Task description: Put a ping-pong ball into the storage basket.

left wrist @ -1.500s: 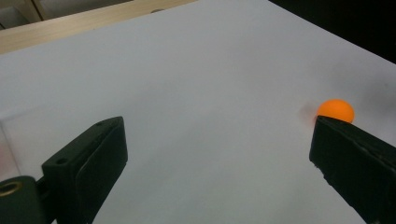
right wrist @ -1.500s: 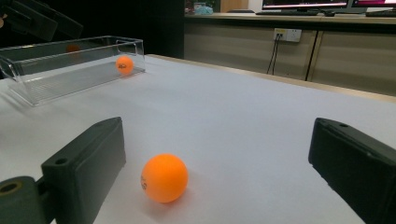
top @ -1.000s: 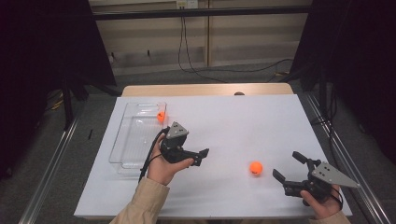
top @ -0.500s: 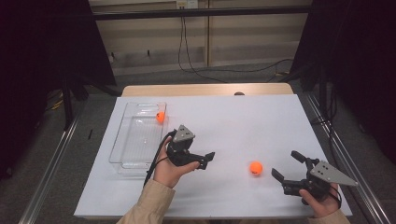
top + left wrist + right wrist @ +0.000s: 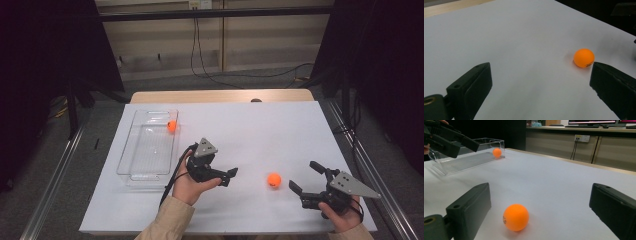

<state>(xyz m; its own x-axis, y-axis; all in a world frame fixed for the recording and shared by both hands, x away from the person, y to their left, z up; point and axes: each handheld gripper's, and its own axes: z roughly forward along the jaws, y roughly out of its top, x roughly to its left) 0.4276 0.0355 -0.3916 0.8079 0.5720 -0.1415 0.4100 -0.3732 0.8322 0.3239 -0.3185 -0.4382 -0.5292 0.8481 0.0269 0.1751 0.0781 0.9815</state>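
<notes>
The left gripper has its black fingers spread wide with nothing between them, pointing across the white surface toward the small orange ball. In the left gripper view that ball lies just beyond the tip of the finger on the picture's right, close to it but apart, resting on the surface. Behind the fingers, the left hand wraps the gripper's body from below, the grey three-cornered plate facing up, a black cable looping back past the beige sleeve.

The right gripper also has its fingers spread wide and empty, aimed at the same ball from the other side. In the right gripper view the ball sits on the surface ahead of the gap between the fingers, nearer the one on the picture's left, untouched. The right hand holds the gripper low at the surface's near edge.

Farther out past the left gripper's fingers stands a clear rectangular plastic tray, with a second orange ball in its far corner.

The right hand is cut off by the bottom edge of the high view. The printing on the nearer ball is too small to read. The tray's clear walls are hard to trace against the surface.
</notes>
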